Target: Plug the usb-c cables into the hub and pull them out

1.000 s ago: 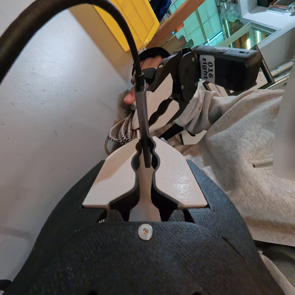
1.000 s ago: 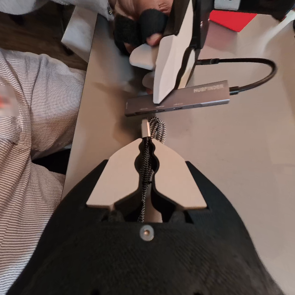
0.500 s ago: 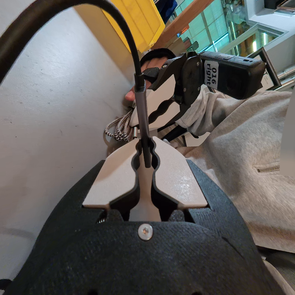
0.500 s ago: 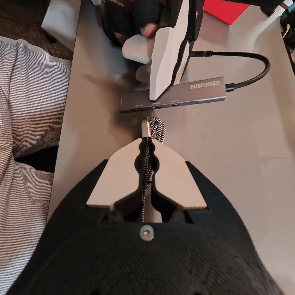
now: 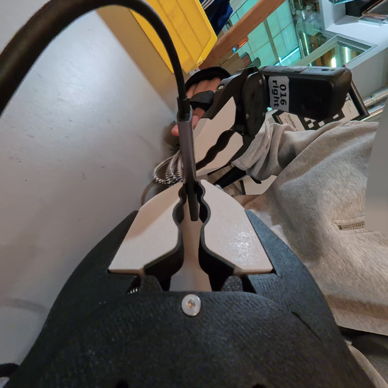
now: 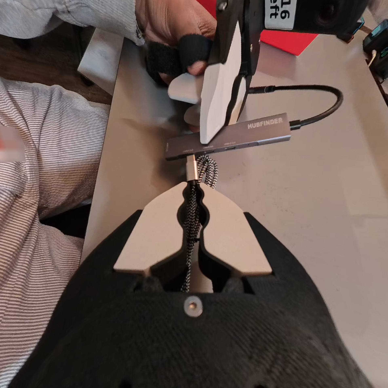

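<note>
Left gripper (image 5: 191, 186) is clamped on the slim grey metal hub (image 6: 228, 137), pinning it to the pale grey tabletop (image 6: 294, 210), while the right gripper (image 6: 194, 184) squeezes the black-and-white braided usb-c cable (image 6: 192, 220) just behind its silver plug (image 6: 192, 168), whose tip touches the hub's port at 12 o'clock. Seating looks barely begun, so pushing home, pulling out and any further cables remain; the table edge (image 6: 100, 168) lies near at 9 o'clock, with open room toward 3 o'clock

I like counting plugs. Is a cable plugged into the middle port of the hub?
No, the hub's middle port is an empty slot.
</note>
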A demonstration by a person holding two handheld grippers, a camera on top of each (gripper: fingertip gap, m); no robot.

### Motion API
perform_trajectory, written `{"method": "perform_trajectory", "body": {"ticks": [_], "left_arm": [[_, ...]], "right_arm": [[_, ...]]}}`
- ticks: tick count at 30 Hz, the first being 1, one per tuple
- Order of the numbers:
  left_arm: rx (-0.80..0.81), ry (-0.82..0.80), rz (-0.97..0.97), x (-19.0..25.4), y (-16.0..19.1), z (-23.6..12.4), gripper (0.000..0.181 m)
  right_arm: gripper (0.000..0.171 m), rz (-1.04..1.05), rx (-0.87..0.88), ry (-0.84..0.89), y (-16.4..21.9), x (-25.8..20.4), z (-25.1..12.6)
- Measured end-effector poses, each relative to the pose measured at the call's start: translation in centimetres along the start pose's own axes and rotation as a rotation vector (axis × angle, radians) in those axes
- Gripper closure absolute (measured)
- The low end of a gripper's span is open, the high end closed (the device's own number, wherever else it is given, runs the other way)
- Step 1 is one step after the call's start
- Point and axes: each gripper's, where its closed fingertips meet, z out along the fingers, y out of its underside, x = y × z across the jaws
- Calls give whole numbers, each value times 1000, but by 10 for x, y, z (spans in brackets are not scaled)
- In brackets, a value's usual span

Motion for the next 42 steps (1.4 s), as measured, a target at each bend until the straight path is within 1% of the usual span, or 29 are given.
{"method": "perform_trajectory", "body": {"ticks": [12,20,28,30,33,42], "left_arm": [[19,-24,0,-3,-3,-1,174],[46,-80,5,-10,-7,-1,174],[100,-88,-21,-13,-14,-4,173],[89,-81,-23,-12,-13,-3,174],[85,-72,-19,-10,-13,-3,173],[39,-71,-61,-13,-7,1,173]], "right_arm": [[166,-24,-36,46,1,2,3],[166,13,-34,85,2,8,6],[166,60,-8,119,1,17,7],[166,71,4,134,0,20,6],[166,99,27,113,-1,20,4],[166,77,1,106,2,17,10]]}}
